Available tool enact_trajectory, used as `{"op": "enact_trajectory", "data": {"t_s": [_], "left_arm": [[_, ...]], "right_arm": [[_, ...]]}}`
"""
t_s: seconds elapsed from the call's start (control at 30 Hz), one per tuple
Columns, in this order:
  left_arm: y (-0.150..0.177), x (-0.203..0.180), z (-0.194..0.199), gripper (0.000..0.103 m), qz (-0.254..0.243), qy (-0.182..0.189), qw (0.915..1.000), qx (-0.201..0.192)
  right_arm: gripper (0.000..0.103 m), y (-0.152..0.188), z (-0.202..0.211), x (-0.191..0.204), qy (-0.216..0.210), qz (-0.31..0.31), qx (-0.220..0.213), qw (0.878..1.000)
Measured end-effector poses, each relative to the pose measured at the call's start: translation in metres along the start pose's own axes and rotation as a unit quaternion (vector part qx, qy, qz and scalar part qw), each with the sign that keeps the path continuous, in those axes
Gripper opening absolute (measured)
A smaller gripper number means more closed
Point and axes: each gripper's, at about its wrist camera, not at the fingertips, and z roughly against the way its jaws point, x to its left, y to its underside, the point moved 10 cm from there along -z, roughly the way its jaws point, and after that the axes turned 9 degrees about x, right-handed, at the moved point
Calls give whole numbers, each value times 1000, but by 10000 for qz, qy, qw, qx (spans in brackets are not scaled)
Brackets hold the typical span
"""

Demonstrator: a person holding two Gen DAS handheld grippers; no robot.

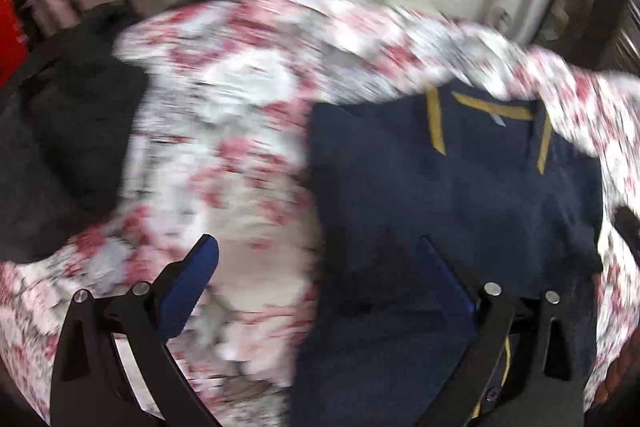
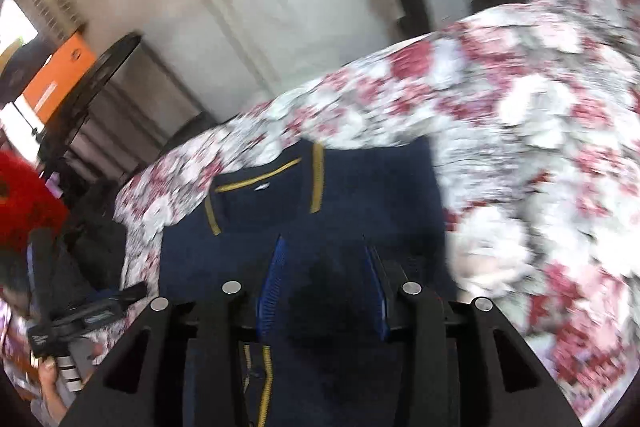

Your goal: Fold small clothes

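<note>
- Navy polo shirt (image 1: 460, 195) with mustard-yellow trim on collar and placket is lying flat on the floral red-and-white bedsheet (image 1: 224, 131), collar towards the far edge of the bed; we are seeing it folded narrow, its sides tucked in.
- We are holding the left gripper (image 1: 320, 259) above the shirt's left edge, its jaws standing wide apart with nothing between them; one blue pad is over the sheet, the other over the navy cloth.
- We are holding the right gripper (image 2: 324, 267) over the lower middle of the shirt (image 2: 304, 211), jaws partly open, and no cloth is pinched between the blue pads.
- Dark clothing (image 1: 68, 131) is lying in a heap at the left of the sheet.
- In the right wrist view, a hand (image 2: 52, 379) is gripping the left tool's handle at the lower left.
- An orange box (image 2: 60, 75) is sitting further off, beside a pale wall.
</note>
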Motion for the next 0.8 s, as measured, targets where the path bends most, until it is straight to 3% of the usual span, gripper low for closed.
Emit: {"op": "enact_trajectory", "data": {"t_s": [0.03,0.07,0.1,0.13,0.17,0.23,0.3,0.37,0.43,0.5,0.53,0.6,0.67,0.7,0.77,0.8], "left_arm": [[3,-10,-12,97,-190,8,9997,178],[10,-17,-32,97,-368,-207,9982,424],[17,-15,-51,99,-419,-536,9957,621],[21,-16,-60,99,-384,-530,9956,671],[23,-15,-66,99,-224,-377,9968,663],[22,-12,-67,99,24,-90,9966,824],[17,-8,-55,98,197,7,9968,776],[12,-9,-35,98,153,0,9990,426],[14,-20,-24,98,-5,122,9994,311],[23,-28,-33,98,-160,46,9986,496],[35,-31,-52,99,-329,-157,9959,824],[53,-36,-76,99,-473,-242,9911,1221],[55,-35,-69,99,-371,-212,9931,1088],[55,-36,-63,98,-422,-273,9928,1090],[54,-36,-44,98,-541,-464,9939,841],[56,-36,-36,98,-559,-531,9941,757]], "right_arm": [[47,5,-3,-7,-53,4,162,9999],[50,10,-17,-13,-44,-55,433,9990],[49,17,-31,-24,80,-166,716,9973],[45,25,-46,-37,152,-282,1002,9945],[39,28,-52,-42,48,-290,1006,9945],[37,24,-49,-42,32,-379,995,9943],[45,14,-34,-34,73,-468,797,9957],[49,12,-21,-23,31,-304,644,9975],[53,25,-17,-17,102,-181,793,9966],[59,42,-26,-19,178,-220,1106,9935],[59,54,-39,-24,327,-187,1359,9900],[59,62,-51,-22,478,144,1384,9891],[60,64,-49,-15,678,411,1407,9869],[62,63,-44,-12,773,457,1412,9859],[82,61,-27,-4,867,455,1313,9865],[87,61,-20,-2,832,431,1260,9876]]}}
